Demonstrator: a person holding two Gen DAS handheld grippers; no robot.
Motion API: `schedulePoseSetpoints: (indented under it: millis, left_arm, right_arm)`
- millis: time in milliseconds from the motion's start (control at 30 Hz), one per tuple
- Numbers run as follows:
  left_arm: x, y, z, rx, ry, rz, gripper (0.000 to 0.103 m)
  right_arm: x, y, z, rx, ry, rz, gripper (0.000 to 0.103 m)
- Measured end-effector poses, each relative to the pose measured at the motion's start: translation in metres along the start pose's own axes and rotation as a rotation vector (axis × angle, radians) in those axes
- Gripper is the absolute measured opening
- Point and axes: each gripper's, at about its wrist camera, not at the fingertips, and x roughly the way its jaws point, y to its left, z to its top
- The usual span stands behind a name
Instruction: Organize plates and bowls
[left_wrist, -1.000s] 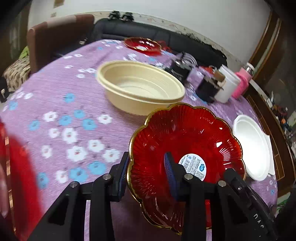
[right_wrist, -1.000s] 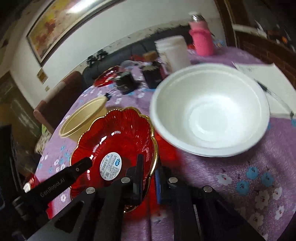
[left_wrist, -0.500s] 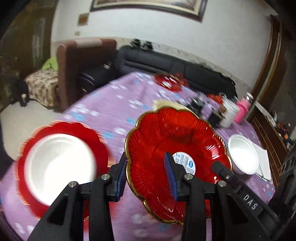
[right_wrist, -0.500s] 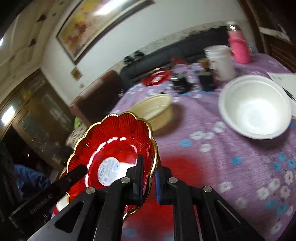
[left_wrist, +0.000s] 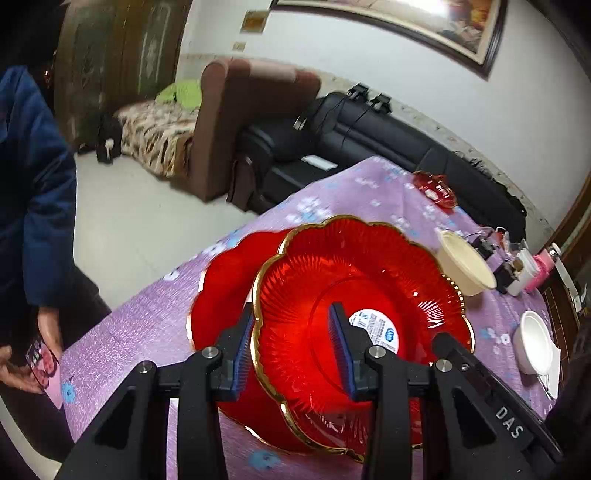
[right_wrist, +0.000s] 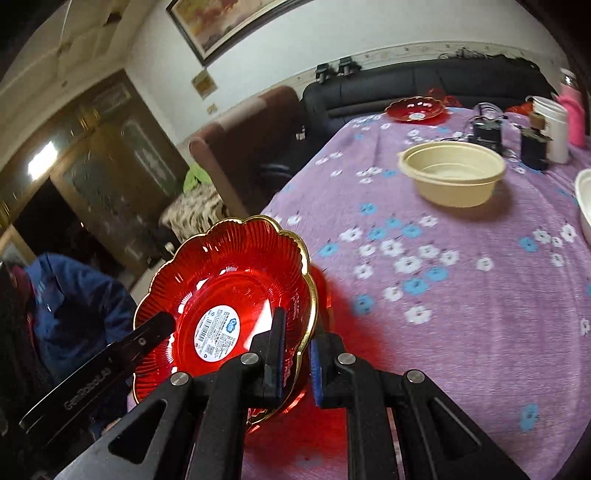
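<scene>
A red scalloped plate with a gold rim and a white sticker hangs tilted above the purple flowered table. Both grippers hold it by opposite rims. My left gripper is shut on its near-left rim, one pad outside and one inside. In the right wrist view the same plate has my right gripper shut on its right rim. Directly beneath lies a second red plate near the table's edge, mostly covered by the held one.
A cream bowl, a white bowl and a small red plate sit farther along the table, with a white cup and dark items behind. A person in a blue jacket stands at the table's left edge.
Both grippers carried the red plate leftward, away from the cream and white bowls, until it hangs over the other red plate at the table's edge. The grips stayed the same.
</scene>
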Motion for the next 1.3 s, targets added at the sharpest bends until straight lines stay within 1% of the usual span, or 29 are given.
schedulePoseSetpoints:
  millis: [133,267,333,433,467,500,533,600,667,900,967,1033,1100,1167,1300]
  left_arm:
    - [0.014,0.016,0.001,-0.037,0.029,0.008,0.037]
    - [0.021,0.020,0.003,-0.038,0.043,0.015,0.037]
    - [0.023,0.022,0.006,-0.040,0.041,0.013,0.038]
    - [0.022,0.026,0.008,-0.050,0.038,0.003,0.041]
    - [0.020,0.027,0.009,-0.050,0.035,0.001,0.041]
    - [0.018,0.028,0.009,-0.046,0.031,-0.001,0.043]
    - [0.017,0.028,0.009,-0.043,0.028,-0.001,0.048]
    - [0.011,0.030,0.009,-0.038,0.014,0.009,0.052]
    - [0.009,0.031,0.009,-0.042,0.010,0.007,0.053]
    - [-0.009,0.038,0.007,-0.081,-0.012,-0.017,0.054]
    - [-0.018,0.039,0.006,-0.093,-0.022,-0.028,0.061]
    - [-0.028,0.039,0.003,-0.109,-0.040,-0.033,0.071]
    - [-0.034,0.038,0.000,-0.118,-0.045,-0.039,0.076]
    - [-0.039,0.032,-0.003,-0.115,-0.039,-0.052,0.079]
    - [-0.047,0.008,-0.011,-0.061,-0.023,-0.081,0.081]
  right_arm:
    - [0.017,0.008,0.001,-0.027,0.027,-0.032,0.013]
    - [0.025,0.016,0.001,-0.055,0.047,-0.059,0.013]
    - [0.028,0.022,0.001,-0.081,0.050,-0.073,0.015]
    - [0.029,0.032,0.001,-0.140,0.043,-0.119,0.017]
    - [0.030,0.035,0.002,-0.156,0.041,-0.126,0.019]
    - [0.029,0.038,0.001,-0.168,0.038,-0.125,0.023]
    - [0.028,0.040,0.000,-0.175,0.034,-0.122,0.027]
    - [0.025,0.041,0.000,-0.182,0.018,-0.127,0.054]
    - [0.021,0.040,-0.001,-0.179,-0.003,-0.143,0.064]
    - [-0.001,0.028,-0.001,-0.138,-0.054,-0.155,0.064]
    - [-0.011,0.024,-0.003,-0.131,-0.066,-0.156,0.064]
    - [-0.021,0.019,-0.006,-0.123,-0.076,-0.154,0.064]
    - [-0.032,0.014,-0.011,-0.119,-0.083,-0.153,0.064]
    - [-0.043,0.006,-0.017,-0.108,-0.087,-0.153,0.064]
    - [-0.056,-0.011,-0.027,-0.088,-0.074,-0.159,0.065]
